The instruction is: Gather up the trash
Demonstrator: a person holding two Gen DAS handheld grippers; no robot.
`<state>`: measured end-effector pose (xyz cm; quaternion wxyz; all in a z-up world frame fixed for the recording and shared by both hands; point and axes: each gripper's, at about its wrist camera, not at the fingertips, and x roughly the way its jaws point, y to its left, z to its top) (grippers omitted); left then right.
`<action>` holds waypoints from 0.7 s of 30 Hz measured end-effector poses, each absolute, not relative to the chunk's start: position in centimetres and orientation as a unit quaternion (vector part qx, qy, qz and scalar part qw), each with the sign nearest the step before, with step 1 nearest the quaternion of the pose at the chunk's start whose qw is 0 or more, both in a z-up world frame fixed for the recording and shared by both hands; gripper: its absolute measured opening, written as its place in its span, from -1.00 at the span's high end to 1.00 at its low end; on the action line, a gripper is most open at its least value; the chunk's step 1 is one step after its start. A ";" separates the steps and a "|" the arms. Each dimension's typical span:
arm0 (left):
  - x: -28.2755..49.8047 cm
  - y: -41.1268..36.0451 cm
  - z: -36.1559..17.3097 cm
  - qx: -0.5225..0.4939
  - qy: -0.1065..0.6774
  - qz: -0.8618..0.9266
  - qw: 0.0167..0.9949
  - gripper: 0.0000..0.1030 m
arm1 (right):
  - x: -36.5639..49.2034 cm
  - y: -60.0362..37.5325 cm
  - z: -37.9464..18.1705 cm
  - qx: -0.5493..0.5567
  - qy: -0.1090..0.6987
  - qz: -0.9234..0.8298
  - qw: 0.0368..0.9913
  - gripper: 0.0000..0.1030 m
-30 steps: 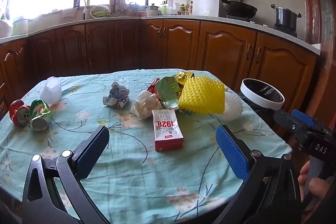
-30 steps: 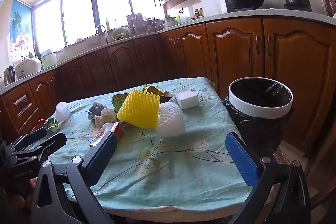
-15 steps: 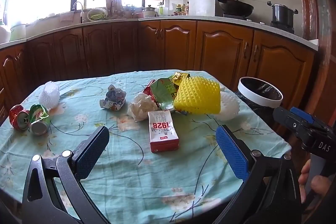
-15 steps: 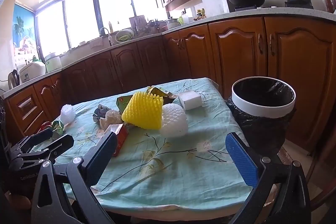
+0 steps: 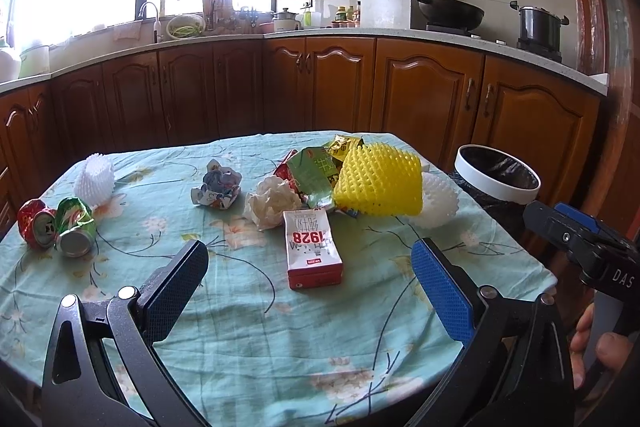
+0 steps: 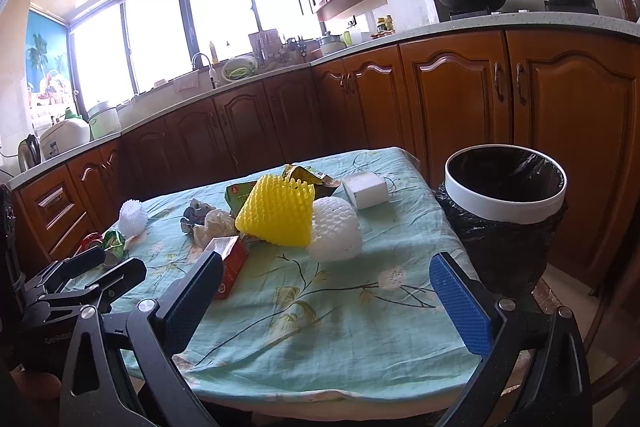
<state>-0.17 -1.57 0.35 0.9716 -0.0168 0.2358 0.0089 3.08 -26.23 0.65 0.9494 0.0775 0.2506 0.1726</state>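
Trash lies scattered on the table's floral cloth [image 5: 248, 311]. A red and white "1928" carton [image 5: 312, 247] sits nearest, right between the fingers of my open left gripper [image 5: 308, 267] but farther off. Behind it are crumpled white paper [image 5: 272, 203], a green wrapper [image 5: 316, 175], a yellow foam net [image 5: 380, 183] and a white foam net [image 5: 436, 201]. Two crushed cans [image 5: 56, 225] lie at the left. My right gripper [image 6: 328, 275] hangs open and empty over the table's near edge. The bin [image 6: 506, 183], white-rimmed with a black liner, stands beside the table's right side.
A blue and white crumpled wrapper [image 5: 218, 187] and a second white foam net [image 5: 94, 177] lie at mid-left. A white box [image 6: 366, 189] sits at the far right corner. Wooden kitchen cabinets [image 5: 428, 95] ring the table. A hand [image 5: 600, 347] holds the right gripper's handle.
Both views have shifted a little: the trash sits slightly lower and more central between the left fingers, and the right view has tilted upward. Nothing on the table has moved.
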 end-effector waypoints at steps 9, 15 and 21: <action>-0.3 -1.8 0.5 -0.016 0.233 0.010 0.972 -1.00 | 3.1 -26.7 0.7 0.078 0.250 0.174 0.949 -1.00; -0.4 -1.9 0.5 -0.013 0.231 0.011 0.973 -1.00 | 3.1 -26.7 0.7 0.078 0.250 0.175 0.949 -1.00; -0.3 -1.8 0.3 -0.016 0.235 0.011 0.972 -1.00 | 3.1 -26.7 0.8 0.080 0.250 0.177 0.949 -1.00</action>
